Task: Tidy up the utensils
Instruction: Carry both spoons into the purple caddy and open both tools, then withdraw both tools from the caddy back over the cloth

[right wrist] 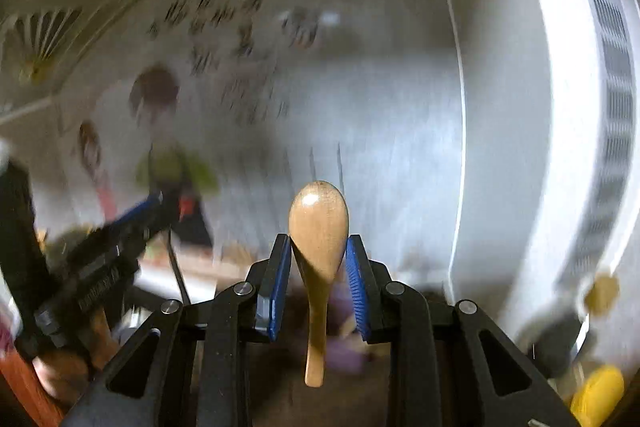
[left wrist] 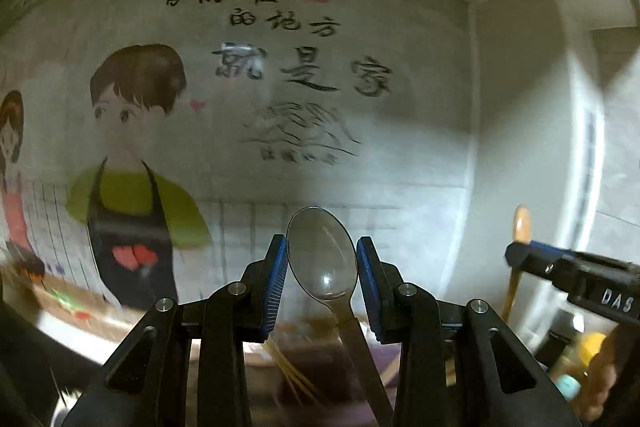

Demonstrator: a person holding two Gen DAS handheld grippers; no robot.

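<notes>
My left gripper [left wrist: 322, 259] is shut on a metal spoon [left wrist: 322, 251], its blue pads against the sides of the bowl; the bowl points up and the handle hangs down. My right gripper [right wrist: 318, 259] is shut on a wooden spoon [right wrist: 318, 227], bowl up, handle hanging below the fingers. Both are raised, facing the wall. The right gripper also shows at the right of the left wrist view [left wrist: 568, 267], with the wooden spoon [left wrist: 520, 227] in it. The left gripper shows blurred at the left of the right wrist view [right wrist: 120, 227].
A wall with a cartoon mural [left wrist: 136, 163] and Chinese lettering is ahead. A white appliance with vents [right wrist: 580, 147] stands at the right. Below are blurred purple items [right wrist: 348, 355], wooden chopsticks [left wrist: 292, 371] and yellow-capped bottles [right wrist: 596, 395].
</notes>
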